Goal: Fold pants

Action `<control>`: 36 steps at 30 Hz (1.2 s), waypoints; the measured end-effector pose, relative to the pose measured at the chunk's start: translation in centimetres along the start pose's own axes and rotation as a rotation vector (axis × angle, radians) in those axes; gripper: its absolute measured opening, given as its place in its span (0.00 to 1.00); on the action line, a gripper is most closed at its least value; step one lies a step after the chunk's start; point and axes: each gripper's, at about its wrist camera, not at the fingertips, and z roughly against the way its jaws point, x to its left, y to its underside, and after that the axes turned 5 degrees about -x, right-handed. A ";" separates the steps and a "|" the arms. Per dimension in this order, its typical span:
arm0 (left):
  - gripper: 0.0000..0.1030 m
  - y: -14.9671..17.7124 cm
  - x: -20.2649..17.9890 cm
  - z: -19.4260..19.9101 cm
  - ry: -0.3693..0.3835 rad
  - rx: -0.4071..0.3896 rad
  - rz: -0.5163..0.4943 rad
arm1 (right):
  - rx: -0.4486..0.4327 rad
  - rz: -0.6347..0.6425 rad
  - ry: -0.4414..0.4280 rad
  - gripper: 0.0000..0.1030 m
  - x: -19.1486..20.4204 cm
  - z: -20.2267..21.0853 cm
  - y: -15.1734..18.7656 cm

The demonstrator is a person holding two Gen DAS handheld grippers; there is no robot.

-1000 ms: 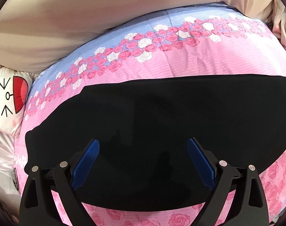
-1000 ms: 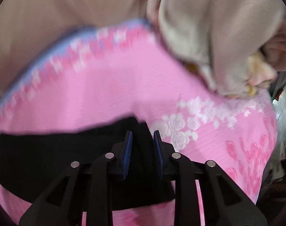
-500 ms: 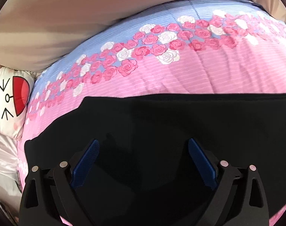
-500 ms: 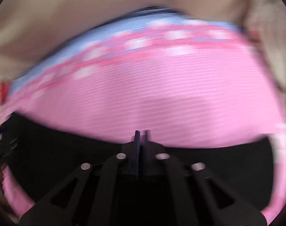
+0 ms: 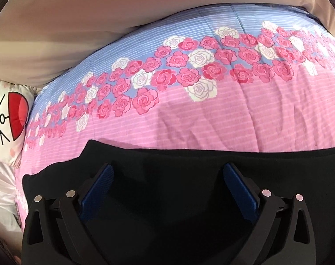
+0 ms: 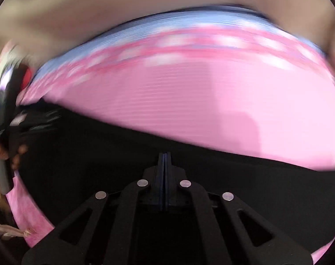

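Now the right claw point(image 6: 164, 156) has closed (nothing visibly gripped) over the pants point(image 6: 101, 165).

Left gripper point(image 5: 167, 174): black plastic frame w/ two fat arms on each side, each arm w/ a long hole cut in it. Four round shiny silver screws sit on top. Finger pads point(image 5: 99, 190) are bright blue & bumpy, long flat strips. Right gripper point(image 6: 164, 156): same black frame, same 4 silver screws, same long holes, dark blue pads. Far left in right wrist view, blurry: a grey handle point(image 6: 2, 172), black parts above it.
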 end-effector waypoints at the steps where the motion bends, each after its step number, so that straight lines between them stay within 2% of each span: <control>1: 0.95 0.1 0.1 -0.1 0.003 -0.007 0.009 | -0.009 -0.045 0.029 0.00 -2.4 0.9 0.2; 3: 0.95 0.2 0.2 0.0 0.003 -0.016 0.025 | -0.040 -0.161 0.211 0.04 -8.2 4.4 0.5; 4: 0.95 0.3 0.2 0.0 -0.001 -0.020 0.029 | -0.073 -0.213 0.239 0.06 -10.1 6.5 0.7; 6: 0.95 0.3 0.1 0.1 -0.014 -0.025 0.029 | -0.114 -0.249 0.226 0.06 -11.1 8.7 1.0; 7: 0.95 0.3 0.0 0.2 -0.022 -0.027 0.031 | -0.103 -0.234 0.185 0.06 -10.7 9.0 1.2; 9: 0.95 0.4 -0.2 0.3 -0.038 -0.032 0.037 | -0.030 -0.105 0.151 0.05 -8.6 7.4 2.2; 10: 0.95 0.4 -0.2 0.4 -0.042 -0.035 0.040 | 0.024 -0.052 0.174 0.00 -8.6 6.3 2.9; 11: 0.95 0.5 -0.2 0.4 -0.045 -0.035 0.042 | 0.066 -0.041 0.258 0.00 -10.2 5.3 4.3; 12: 0.95 0.4 -0.2 0.5 -0.045 -0.031 0.041 | 0.003 -0.141 0.206 0.00 -12.0 6.4 4.7; 13: 0.95 0.3 -0.3 0.5 -0.044 -0.029 0.034 | -0.012 -0.215 0.202 0.00 -13.2 7.0 4.9; 14: 0.95 0.3 -0.4 0.7 -0.042 -0.025 0.021 | -0.046 -0.302 0.248 0.00 -14.3 8.4 5.0; 15: 0.95 0.3 -0.4 1.1 -0.043 -0.027 0.003 | -0.069 -0.315 0.327 0.07 -14.3 9.3 5.1; 16: 0.95 0.4 -0.3 1.6 -0.050 -0.039 -0.006 | -0.106 -0.323 0.333 0.07 -13.9 10.6 5.0; 17: 0.95 0.4 -0.1 2.0 -0.053 -0.049 -0.004 | -0.121 -0.329 0.301 0.07 -13.6 11.0 5.0; 18: 0.95 0.5 0.1 2.8 -0.048 -0.068 0.005 | -0.115 -0.315 0.279 0.07 -12.8 11.2 4.9; 22: 0.95 1.6 -0.1 5.4 0.001 -0.089 0.023 | -0.073 -0.183 0.279 0.07 -10.7 8.7 2.8; 26: 0.95 2.7 -1.6 7.5 0.042 -0.085 -0.019 | -0.033 -0.178 0.253 0.09 -12.4 6.3 0.7; 29: 0.95 3.7 -2.5 8.8 0.062 -0.083 -0.052 | -0.037 -0.174 0.253 0.14 -12.4 5.7 0.2; 30: 0.95 4.1 -2.5 9.1 0.066 -0.082 -0.053 | -0.048 -0.175 0.250 0.22 -12.4 5.9 0.3; 31: 0.95 4.4 -2.4 9.2 0.072 -0.077 -0.052 | -0.068 -0.181 0.253 0.42 -12.4 6.2 0.2; 32: 0.95 4.6 -2.4 9.3 0.075 -0.072 -0.048 | -0.076 -0.184 0.256 0.53 -12.4 6.3 0.2; 33: 0.95 4.9 -2.4 9.4 0.077 -0.065 -0.039 | -0.067 -0.176 0.240 0.53 -12.4 6.0 0.1; 34: 0.95 5.0 -2.3 9.3 0.081 -0.058 -0.034 | -0.048 -0.164 0.224 0.41 -12.3 5.6 0.0; 36: 0.95 5.2 -2.3 9.1 0.079 -0.044 -0.028 | -0.029 -0.122 0.230 0.27 -11.6 4.8 0.1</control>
